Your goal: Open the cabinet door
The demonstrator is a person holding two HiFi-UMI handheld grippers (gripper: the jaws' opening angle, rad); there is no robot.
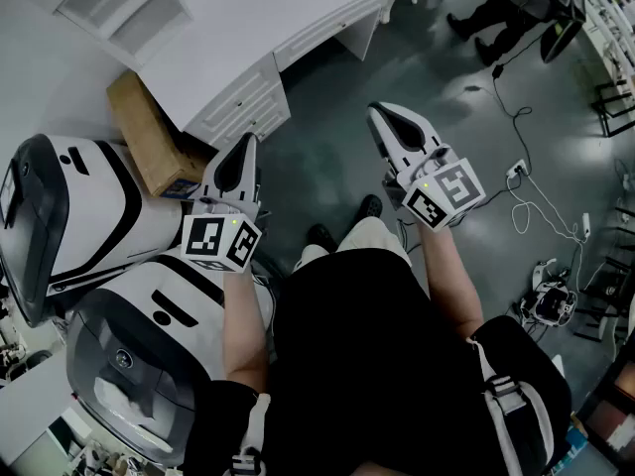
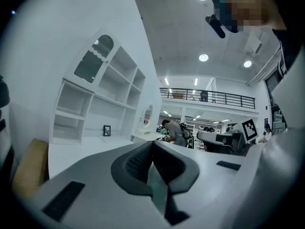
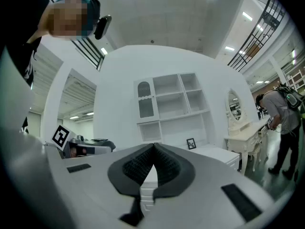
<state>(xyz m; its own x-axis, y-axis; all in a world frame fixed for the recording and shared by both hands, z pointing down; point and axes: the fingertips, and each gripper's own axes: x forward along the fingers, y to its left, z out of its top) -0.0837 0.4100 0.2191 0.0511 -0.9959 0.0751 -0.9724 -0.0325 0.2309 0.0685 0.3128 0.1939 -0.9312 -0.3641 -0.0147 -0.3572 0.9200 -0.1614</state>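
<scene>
Cabinet door (image 3: 144, 99), arched and glazed, sat closed in the white shelf unit's (image 3: 174, 106) upper-left bay; left gripper (image 2: 152, 143) and right gripper (image 3: 153, 146) both hovered level, fingers (image 3: 133, 168) pressed together on nothing, well apart from it

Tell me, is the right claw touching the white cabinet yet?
Apart. The head view shows the right claw out over the grey floor, with a clear gap between it and the white cabinet.
</scene>
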